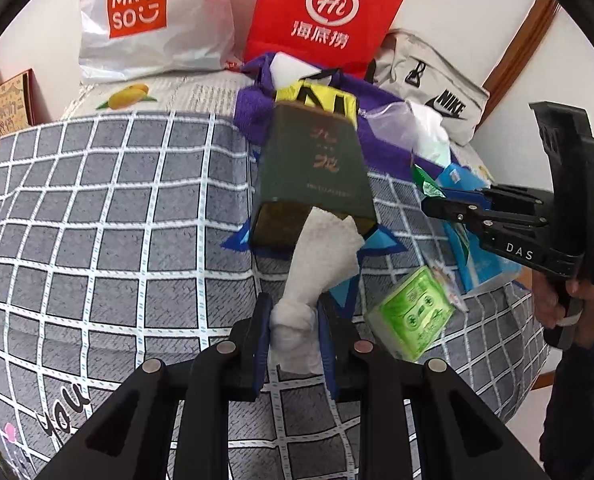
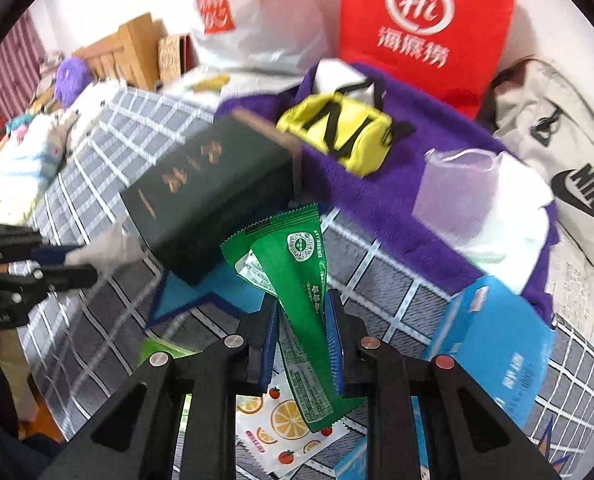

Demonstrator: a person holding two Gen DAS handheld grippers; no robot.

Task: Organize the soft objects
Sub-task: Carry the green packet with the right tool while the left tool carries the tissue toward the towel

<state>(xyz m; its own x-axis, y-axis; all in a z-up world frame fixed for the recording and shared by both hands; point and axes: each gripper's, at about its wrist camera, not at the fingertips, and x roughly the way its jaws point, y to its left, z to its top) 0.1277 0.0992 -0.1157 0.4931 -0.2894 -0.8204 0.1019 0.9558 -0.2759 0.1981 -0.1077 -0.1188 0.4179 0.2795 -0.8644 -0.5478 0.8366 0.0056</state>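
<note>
Stuff counted on the grey checked bedspread (image 1: pixel 97 200): 2 shopping bags at the back, 1 white Miniso bag (image 1: pixel 153 20) and 1 red Haidilao bag (image 1: pixel 325 16), plus 1 beige Nike bag (image 1: pixel 429 84) to the right; what was in them couldn't be told. 1 purple towel (image 2: pixel 377 184) was spread w/ 1 yellow pouch (image 2: pixel 337 132) lying on it. 1 dark green box (image 1: pixel 313 168) was seen lying on its side, open end toward the left cam, w/ 1 white cloth (image 1: pixel 321 256) trailing out of it. 1 light green tissue pack (image 1: pixel 413 312) and 1 blue tissue box (image 2: pixel 493 336) were noted nearby.

Left gripper (image 1: pixel 295 320): tongs closed in most of the way, the cloth's bunched end pinched between them. Right gripper (image 2: pixel 303 332): nearly closed too, 1 green snack packet (image 2: pixel 297 272) clamped approx mid-length and held above the bed, 1 fruit-print sachet (image 2: pixel 281 428) seen underneath.
</note>
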